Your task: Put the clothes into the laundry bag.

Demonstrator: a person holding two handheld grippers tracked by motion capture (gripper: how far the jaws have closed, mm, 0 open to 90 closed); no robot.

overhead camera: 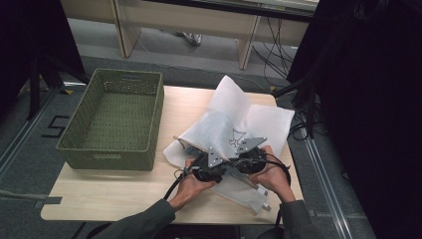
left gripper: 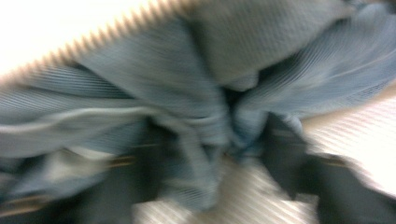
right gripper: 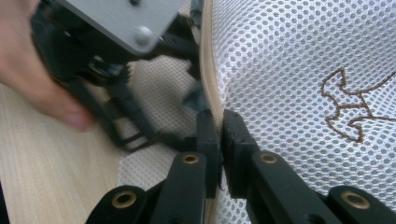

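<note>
With the right gripper (right gripper: 219,128) clamped on the mesh bag's (right gripper: 299,60) zipper edge, the left gripper (overhead camera: 211,172), its jaws' state unclear, should push the blue cloth (left gripper: 187,93) deep inside.

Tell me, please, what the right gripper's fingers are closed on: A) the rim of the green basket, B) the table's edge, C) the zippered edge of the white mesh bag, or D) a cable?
C: in the right gripper view, the right gripper pinches the beige zipper edge of the white mesh bag.
</note>
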